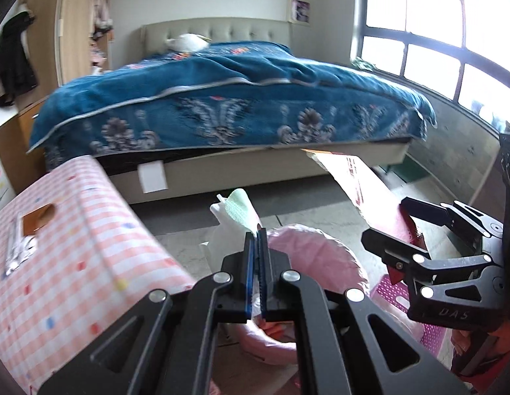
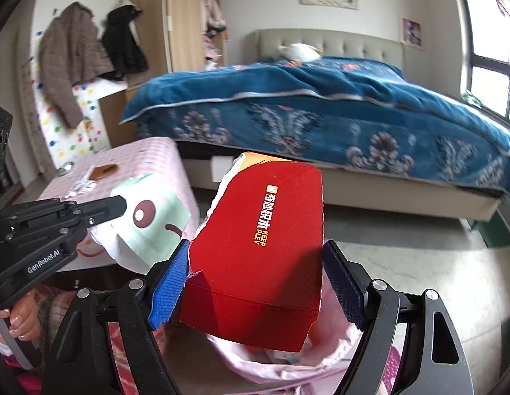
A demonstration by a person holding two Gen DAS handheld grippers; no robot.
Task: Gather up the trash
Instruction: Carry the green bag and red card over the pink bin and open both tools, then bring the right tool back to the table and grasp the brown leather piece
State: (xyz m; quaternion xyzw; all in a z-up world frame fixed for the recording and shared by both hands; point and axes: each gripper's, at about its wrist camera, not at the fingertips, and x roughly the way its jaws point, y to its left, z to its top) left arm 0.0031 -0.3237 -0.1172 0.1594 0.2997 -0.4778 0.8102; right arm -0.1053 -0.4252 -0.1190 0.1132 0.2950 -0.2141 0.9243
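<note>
Carrying trash to the pink-lined bin (image 2: 334, 345): my left gripper (image 1: 254, 237) pinches the paper wrapper (image 1: 237, 217); my right gripper (image 2: 255, 273) spans the red box (image 2: 255, 247) wide. I should centre both before releasing.

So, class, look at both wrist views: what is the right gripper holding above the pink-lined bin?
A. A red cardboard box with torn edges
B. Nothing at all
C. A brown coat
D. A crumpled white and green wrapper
A: in the right wrist view the red box sits between the fingers of the right gripper, over the pink-lined bin; the wrapper is in the shut left gripper.
</note>
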